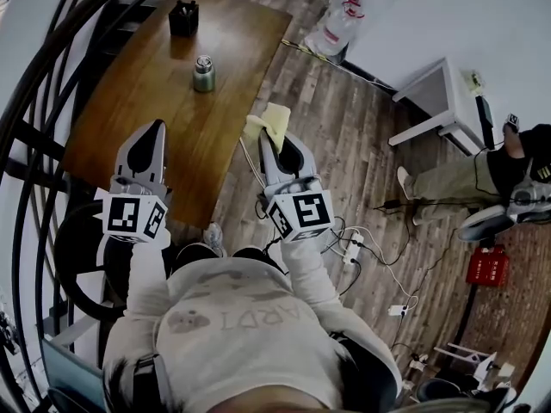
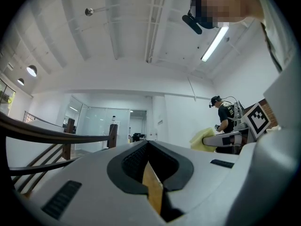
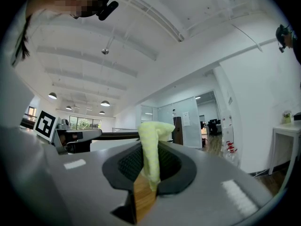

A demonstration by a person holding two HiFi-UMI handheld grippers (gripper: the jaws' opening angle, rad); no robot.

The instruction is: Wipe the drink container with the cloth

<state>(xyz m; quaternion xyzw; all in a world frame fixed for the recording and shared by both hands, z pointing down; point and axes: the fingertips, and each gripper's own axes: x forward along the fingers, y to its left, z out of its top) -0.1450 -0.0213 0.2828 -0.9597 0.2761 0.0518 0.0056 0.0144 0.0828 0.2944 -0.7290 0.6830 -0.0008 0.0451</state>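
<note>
My left tongs are pressed together, empty, by the near end of the smooth wooden table. The squat cylindrical metal drink container stands upright farther along it. My right tongs pinch a soft, crumpled yellow cloth

Your head camera looks steeply down past your chest onto the brown wooden table and plank floor, with the left gripper and right gripper close below. Each gripper camera sits just behind its own jaws, tilted up at the white ceiling. Each also catches the other gripper sideways. All three views share the pale yellow cloth.
</note>
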